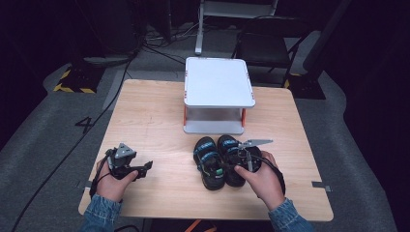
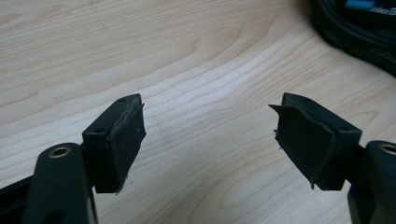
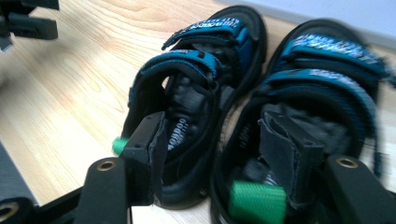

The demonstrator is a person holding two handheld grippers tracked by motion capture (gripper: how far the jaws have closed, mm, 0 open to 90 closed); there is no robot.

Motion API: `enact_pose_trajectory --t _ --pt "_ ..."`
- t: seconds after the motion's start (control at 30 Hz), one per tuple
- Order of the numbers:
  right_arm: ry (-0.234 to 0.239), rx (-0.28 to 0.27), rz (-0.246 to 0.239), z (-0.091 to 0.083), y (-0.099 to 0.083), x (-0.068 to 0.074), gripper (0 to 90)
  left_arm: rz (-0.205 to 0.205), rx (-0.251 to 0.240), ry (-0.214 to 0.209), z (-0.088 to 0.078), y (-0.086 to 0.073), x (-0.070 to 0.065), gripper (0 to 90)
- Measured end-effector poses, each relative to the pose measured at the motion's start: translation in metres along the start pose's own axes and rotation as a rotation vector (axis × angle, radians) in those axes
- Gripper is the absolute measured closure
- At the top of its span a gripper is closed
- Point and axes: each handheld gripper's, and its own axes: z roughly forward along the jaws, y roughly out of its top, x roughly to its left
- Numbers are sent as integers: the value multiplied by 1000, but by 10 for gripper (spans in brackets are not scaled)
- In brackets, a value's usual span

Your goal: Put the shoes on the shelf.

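- A dark room is surrounding a pale wooden table (image 1: 145, 125), with cables trailing over the grey floor and a folding chair (image 1: 270, 41) standing behind it.
- A pair of small black sandals with blue straps is sitting side by side near the front middle of the table: the left sandal (image 1: 207, 162) and the right sandal (image 1: 231, 159), toes pointing toward a white two-level shelf (image 1: 218, 82) just beyond them.
- The right gripper (image 3: 215, 154) is working at the heel ends of the pair; its jaws are standing apart, one reaching into the heel opening of the left sandal (image 3: 196, 107), the other into the right sandal (image 3: 322, 93), the two inner walls lying between them.
- I am judging the pads as not yet pressing on anything, so the pair is not gripped.
- The left gripper (image 1: 129, 165) is resting well to the left of the sandals, jaws parted over bare wood with nothing between them.
- Both sandals are lying on the tabletop and the shelf is bare, so the job looks barely begun: closing on the pair, lifting it and, I am guessing, setting it on the shelf all remain.
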Motion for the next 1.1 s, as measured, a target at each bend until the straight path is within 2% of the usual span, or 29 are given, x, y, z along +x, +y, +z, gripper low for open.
enact_pose_trajectory --t 0.13,0.3,0.37,0.4,0.47,0.53,0.6,0.83,1.1 --pt "-21 33 -4 11 3 3 426 18 12 -4 1 -1 -2 243" --pt "-78 24 -42 25 -1 11 429 35 19 -7 3 -2 -4 243" --pt "-85 47 -49 29 -2 13 452 32 20 -8 3 -2 -5 243" --pt "-85 55 -55 31 -3 13 470 32 21 -11 4 -2 -5 243" --pt "-115 70 -84 32 -3 16 546 32 20 -11 5 -3 -5 243" --pt "-164 94 -129 33 -1 18 640 39 26 -16 5 -3 -5 243" --pt "-183 102 -144 34 0 17 704 41 27 -14 6 -3 -6 243" --pt "-199 79 -124 34 -2 18 776 43 26 -20 7 -5 -5 243" --pt "-169 39 -80 30 -5 14 810 33 17 -3 6 -7 -4 243"
